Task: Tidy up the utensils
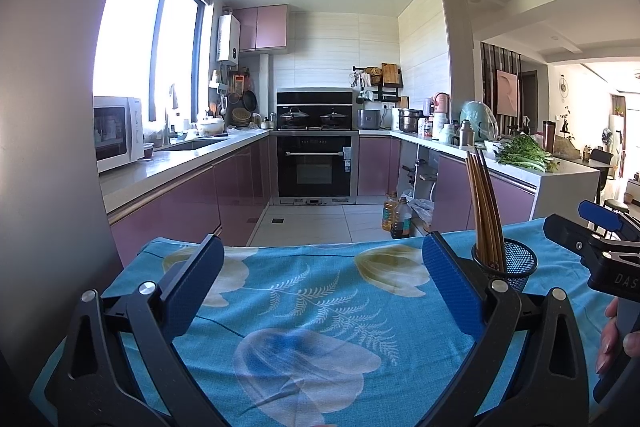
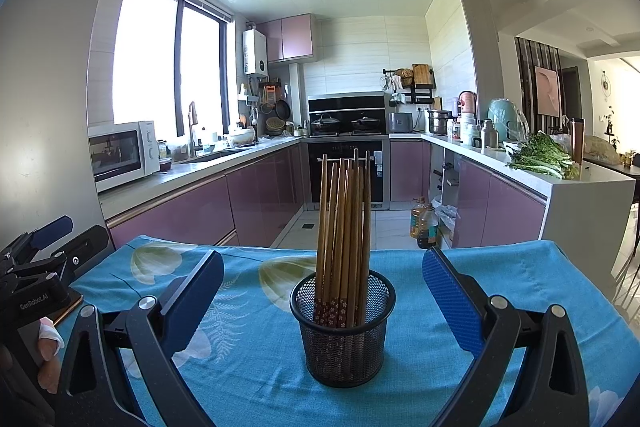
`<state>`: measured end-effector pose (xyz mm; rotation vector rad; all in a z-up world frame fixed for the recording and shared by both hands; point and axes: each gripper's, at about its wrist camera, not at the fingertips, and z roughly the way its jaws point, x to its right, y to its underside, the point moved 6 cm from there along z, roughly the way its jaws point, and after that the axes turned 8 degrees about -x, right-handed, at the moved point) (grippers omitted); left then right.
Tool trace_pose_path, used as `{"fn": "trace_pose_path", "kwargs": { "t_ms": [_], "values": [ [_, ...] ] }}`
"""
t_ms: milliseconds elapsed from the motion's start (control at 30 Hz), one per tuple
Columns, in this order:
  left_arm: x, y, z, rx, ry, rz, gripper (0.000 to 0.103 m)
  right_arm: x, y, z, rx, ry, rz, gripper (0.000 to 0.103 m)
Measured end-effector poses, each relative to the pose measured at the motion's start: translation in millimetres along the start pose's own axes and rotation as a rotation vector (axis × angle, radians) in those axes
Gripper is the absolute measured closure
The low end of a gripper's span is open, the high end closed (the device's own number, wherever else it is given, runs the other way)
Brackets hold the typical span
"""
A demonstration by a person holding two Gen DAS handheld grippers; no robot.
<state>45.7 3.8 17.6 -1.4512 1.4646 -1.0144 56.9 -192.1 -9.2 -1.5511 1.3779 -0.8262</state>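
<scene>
A black mesh cup point(image 2: 343, 331) stands upright on the blue floral tablecloth point(image 2: 256, 359), holding several wooden chopsticks point(image 2: 344, 223) that lean together. My right gripper point(image 2: 323, 301) is open, its blue pads wide apart on either side of the cup without touching it. In the left wrist view the same cup point(image 1: 509, 264) and chopsticks point(image 1: 485, 203) stand to the right, just beyond the right pad. My left gripper point(image 1: 323, 287) is open over bare cloth point(image 1: 304, 307) with nothing between its fingers. The right gripper's body shows at that view's right edge.
The table ends just beyond the cup; past it lies tiled kitchen floor with oil bottles point(image 2: 425, 223). Purple counters run along both sides, with a microwave point(image 2: 120, 153) left and leafy greens point(image 2: 540, 157) right. A hand point(image 1: 614, 339) shows at the right edge.
</scene>
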Motion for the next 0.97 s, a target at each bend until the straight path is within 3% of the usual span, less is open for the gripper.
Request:
{"fn": "trace_pose_path", "kwargs": {
  "t_ms": [667, 833, 967],
  "values": [
    [2.1, 0.8, 2.5, -0.001, -0.009, 0.003, 0.005, -0.4, 1.7, 2.3, -0.004, 0.002, -0.001, 0.007],
    [-1.3, 9.2, 19.3, -0.092, -0.001, 0.000, 0.005, 19.2, 7.1, 5.2, -0.040, 0.038, -0.006, 0.007],
    [-16.8, 25.0, 46.3, -0.216, -0.022, -0.002, 0.005, 74.3, 31.1, 28.5, -0.206, 0.142, 0.028, 0.007]
  ]
}}
